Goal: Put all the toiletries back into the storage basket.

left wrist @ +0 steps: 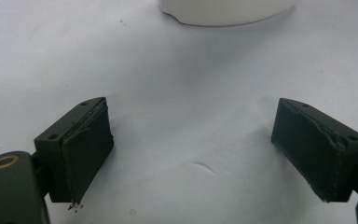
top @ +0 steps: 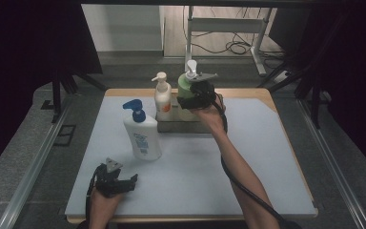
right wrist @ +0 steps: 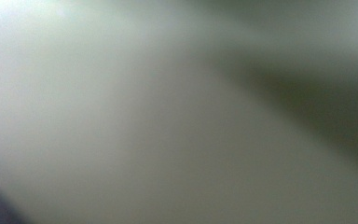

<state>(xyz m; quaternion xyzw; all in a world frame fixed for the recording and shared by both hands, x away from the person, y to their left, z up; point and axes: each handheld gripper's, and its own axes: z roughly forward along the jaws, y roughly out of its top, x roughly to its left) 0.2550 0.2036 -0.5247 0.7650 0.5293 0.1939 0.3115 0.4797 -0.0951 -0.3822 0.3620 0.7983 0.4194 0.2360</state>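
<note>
right gripper (top: pixel 196 90) on green bottle (top: pixel 186 85) — jaws hidden, blurred

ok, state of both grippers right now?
Left gripper: jaws open, nothing between them, low over the table mat.
Right gripper: jaws around the green pump bottle, apparently gripping it at the box.

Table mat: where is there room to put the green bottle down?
The mat is bare right of the white bottle with the blue pump, out to the right edge. It's crowded at the back, where the orange-label bottle and green bottle share the box.
</note>
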